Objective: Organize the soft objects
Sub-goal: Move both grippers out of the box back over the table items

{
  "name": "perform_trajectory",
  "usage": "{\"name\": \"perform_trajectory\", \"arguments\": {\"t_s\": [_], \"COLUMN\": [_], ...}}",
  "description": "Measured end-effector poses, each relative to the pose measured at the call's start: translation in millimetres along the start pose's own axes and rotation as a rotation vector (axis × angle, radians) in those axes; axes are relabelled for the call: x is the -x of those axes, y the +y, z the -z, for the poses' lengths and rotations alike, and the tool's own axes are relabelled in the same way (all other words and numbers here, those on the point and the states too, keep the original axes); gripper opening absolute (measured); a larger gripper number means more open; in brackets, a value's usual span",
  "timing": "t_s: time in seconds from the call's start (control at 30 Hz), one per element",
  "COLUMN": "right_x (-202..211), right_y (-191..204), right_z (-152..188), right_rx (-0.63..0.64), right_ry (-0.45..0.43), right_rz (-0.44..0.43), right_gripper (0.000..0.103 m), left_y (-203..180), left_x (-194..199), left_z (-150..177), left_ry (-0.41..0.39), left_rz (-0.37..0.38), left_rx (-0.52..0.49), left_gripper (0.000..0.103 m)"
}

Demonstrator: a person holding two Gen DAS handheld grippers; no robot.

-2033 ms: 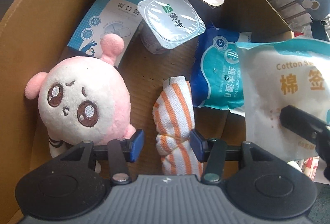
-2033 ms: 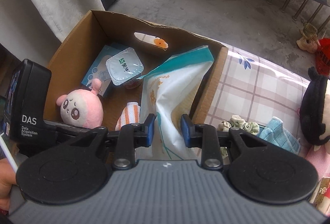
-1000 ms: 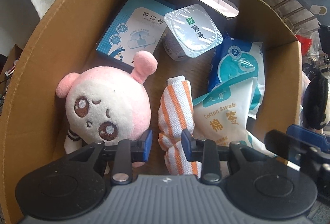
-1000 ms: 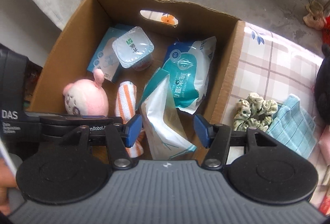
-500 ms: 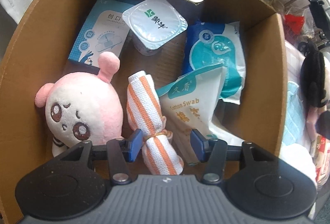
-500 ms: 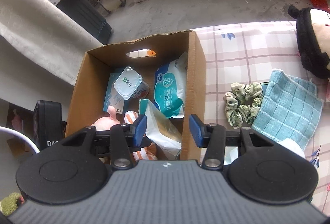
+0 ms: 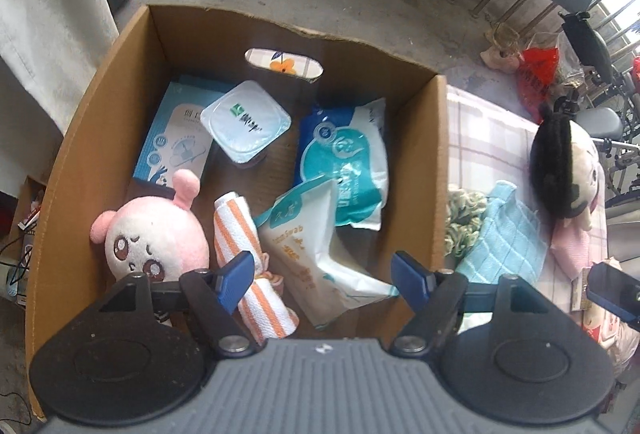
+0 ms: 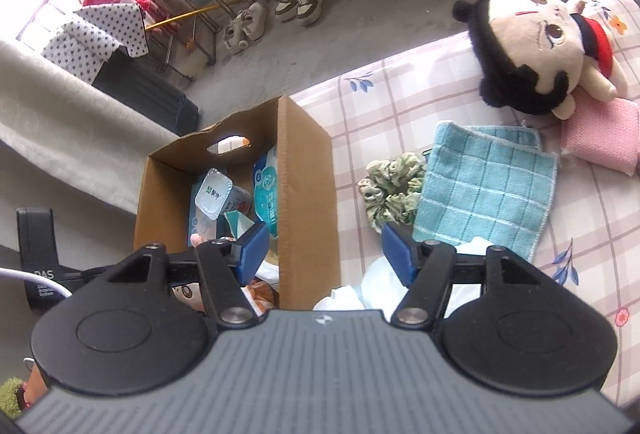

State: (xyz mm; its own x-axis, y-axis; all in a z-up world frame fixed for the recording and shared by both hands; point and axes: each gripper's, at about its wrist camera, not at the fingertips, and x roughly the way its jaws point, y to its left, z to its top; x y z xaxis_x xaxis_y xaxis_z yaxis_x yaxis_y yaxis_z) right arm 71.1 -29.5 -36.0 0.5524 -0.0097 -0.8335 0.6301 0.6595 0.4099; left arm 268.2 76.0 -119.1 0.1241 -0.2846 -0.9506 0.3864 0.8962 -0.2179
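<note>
My left gripper [image 7: 322, 276] hangs above the cardboard box [image 7: 100, 138] with its fingers [image 7: 236, 272] spread wide and nothing between them. Directly under the gap lies the cotton swab bag [image 7: 316, 254], tilted. Its lower corner reaches toward my right-side finger. Just inside my left-side finger lies the orange-striped rolled cloth [image 7: 250, 266], which touches the swab bag. Beyond that finger, against the box wall, sits the pink plush [image 7: 156, 238], face up. Farther ahead of the fingertips the teal wet-wipe pack [image 7: 346, 170] lies flat, partly under the top of the swab bag. To its left stands the sealed foil-lidded cup [image 7: 246, 126], resting over a corner of the blue plaster box [image 7: 170, 142]. The far wall has a handle cutout [image 7: 284, 63].

My right gripper [image 8: 322, 252] also has its fingers [image 8: 254, 248] spread wide and empty. It straddles the near right wall of the box, so one finger is over the interior and the other over the checked tablecloth [image 8: 400, 90]. Just beyond the outer finger lies the green scrunchie [image 8: 388, 186], which touches the teal checked washcloth [image 8: 488, 186]. Farther out rest the black-haired doll [image 8: 532, 50] and, at its feet, a pink folded cloth [image 8: 600, 138]. Something white [image 8: 372, 288] lies beneath the outer finger; I cannot tell what it is.
</note>
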Motion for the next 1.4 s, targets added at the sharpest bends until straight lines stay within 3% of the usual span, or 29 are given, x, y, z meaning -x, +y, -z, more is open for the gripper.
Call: {"name": "perform_trajectory", "arguments": {"t_s": [0.17,0.4,0.6,0.8,0.97,1.17,1.4], "right_x": [26,25,44,34,-8,-65,-110], "right_y": [-39,-99,-163,-215,-218,-182,-146], "right_z": [-4,-17,-50,-84,-89,-80,-64], "right_rx": [-0.027,-0.051,0.086,0.271,0.445,0.666,0.91], "right_ry": [-0.045,0.004,0.015,0.059,0.111,0.152,0.212], "right_rz": [-0.014,-0.123,-0.122,-0.098,-0.108,-0.116,-0.082], "right_gripper": [0.077,0.079,0.079,0.079,0.079,0.083,0.091], "left_y": [-35,-112,-193,-239,-249,-234,-192], "left_x": [26,34,14,-19,-66,-92,-104], "left_z": [-1,5,10,12,8,0,3], "left_ry": [-0.056,-0.079,-0.082,-0.019,0.11,0.158,0.195], "left_rz": [0.014,-0.009,-0.024,-0.008,-0.101,-0.125,-0.067], "left_rx": [-0.017,-0.07,-0.046,0.12,0.196,0.274,0.494], "left_gripper": [0.078,0.082,0.082,0.082,0.081,0.082,0.083]}}
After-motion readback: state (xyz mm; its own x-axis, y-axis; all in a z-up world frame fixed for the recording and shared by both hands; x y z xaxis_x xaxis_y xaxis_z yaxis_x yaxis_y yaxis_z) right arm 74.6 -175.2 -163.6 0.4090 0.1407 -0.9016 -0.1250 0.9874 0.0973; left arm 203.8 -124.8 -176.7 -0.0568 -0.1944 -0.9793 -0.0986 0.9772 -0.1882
